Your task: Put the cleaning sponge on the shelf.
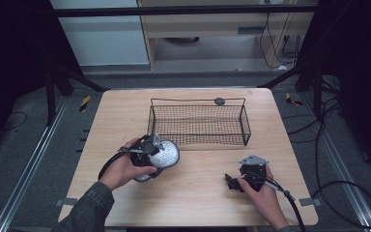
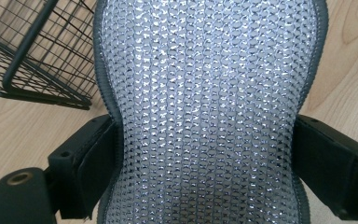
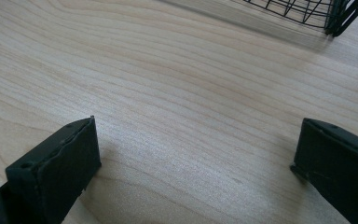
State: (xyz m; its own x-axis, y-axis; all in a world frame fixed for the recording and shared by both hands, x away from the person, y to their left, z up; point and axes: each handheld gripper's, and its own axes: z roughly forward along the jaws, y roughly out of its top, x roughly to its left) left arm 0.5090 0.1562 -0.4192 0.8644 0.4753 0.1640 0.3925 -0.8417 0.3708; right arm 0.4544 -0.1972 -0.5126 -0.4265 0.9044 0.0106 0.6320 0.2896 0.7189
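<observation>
My left gripper (image 1: 150, 153) is clamped on the silver mesh pad (image 1: 164, 154), held just in front of the wire basket (image 1: 198, 121). My right gripper (image 1: 235, 182) rests low over the bench (image 1: 198, 193), jaws wide apart, holding nothing.

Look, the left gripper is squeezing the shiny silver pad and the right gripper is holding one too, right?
Not quite. The left gripper does squeeze the shiny silver pad at its narrow middle, but the right gripper holds nothing. The right gripper view shows its jaws wide apart over bare wooden table, with a corner of the wire basket beyond.
</observation>
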